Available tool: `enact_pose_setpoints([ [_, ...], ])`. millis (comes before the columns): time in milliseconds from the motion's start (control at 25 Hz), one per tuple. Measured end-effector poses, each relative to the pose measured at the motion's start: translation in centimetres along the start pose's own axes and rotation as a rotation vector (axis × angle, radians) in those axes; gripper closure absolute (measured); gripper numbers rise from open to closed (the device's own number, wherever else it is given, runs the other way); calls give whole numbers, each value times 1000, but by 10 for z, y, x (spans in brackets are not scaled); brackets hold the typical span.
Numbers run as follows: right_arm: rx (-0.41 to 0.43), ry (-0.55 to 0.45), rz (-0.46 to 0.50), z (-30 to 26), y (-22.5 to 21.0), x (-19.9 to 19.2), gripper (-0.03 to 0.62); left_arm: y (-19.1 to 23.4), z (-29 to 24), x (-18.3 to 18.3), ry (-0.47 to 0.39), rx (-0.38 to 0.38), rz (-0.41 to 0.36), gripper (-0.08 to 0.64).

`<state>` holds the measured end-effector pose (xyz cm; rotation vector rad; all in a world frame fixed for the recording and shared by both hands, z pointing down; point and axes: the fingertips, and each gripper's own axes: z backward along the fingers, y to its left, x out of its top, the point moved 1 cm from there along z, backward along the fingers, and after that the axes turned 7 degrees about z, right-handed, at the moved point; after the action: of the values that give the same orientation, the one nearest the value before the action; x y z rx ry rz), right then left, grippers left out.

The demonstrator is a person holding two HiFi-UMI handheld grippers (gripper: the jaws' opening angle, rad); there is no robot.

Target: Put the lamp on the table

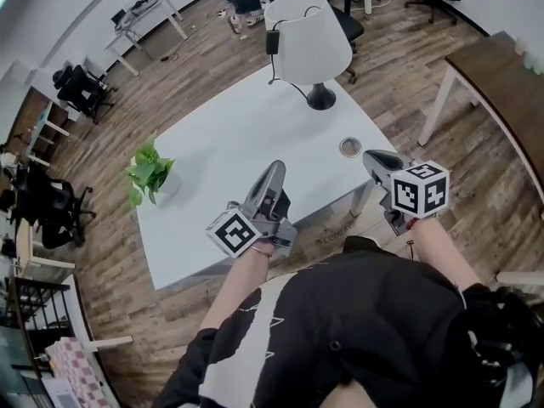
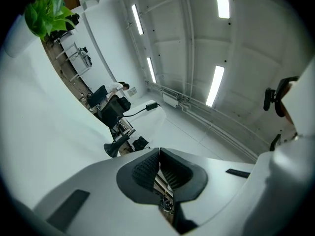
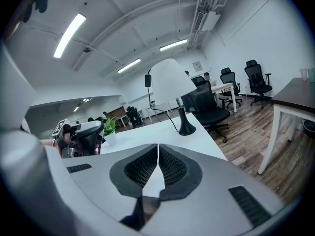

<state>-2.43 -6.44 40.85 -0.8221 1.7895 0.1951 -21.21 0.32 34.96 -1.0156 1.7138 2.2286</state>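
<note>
The lamp with a white shade, black stem and round black base stands upright on the far part of the white table. Its cord with a black switch hangs beside the shade. In the right gripper view the lamp stands ahead on the table. My left gripper hovers over the table's near edge, shut and empty. My right gripper is held off the table's near right corner, also shut with nothing in it. Both are well short of the lamp. The left gripper view is tilted, its jaws closed.
A small potted plant stands on the table's left part. A round cable grommet sits near the right corner. A brown desk stands to the right, and office chairs and desks stand around on the wood floor.
</note>
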Motion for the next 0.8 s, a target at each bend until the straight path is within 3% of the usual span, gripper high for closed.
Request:
enact_pose_setpoints([
  [240, 18, 24, -19, 10, 56, -23, 574, -23, 49, -15, 87, -57, -82, 545],
  [440, 4, 45, 8, 15, 115, -58, 575, -25, 111, -31, 198, -72, -107, 545],
  [640, -46, 48, 20, 30, 154, -80, 575, -14, 159, -36, 217, -3, -215, 545],
  [800, -89, 24, 13, 51, 168, -80, 575, -12, 179, -37, 217, 33, -224, 545],
])
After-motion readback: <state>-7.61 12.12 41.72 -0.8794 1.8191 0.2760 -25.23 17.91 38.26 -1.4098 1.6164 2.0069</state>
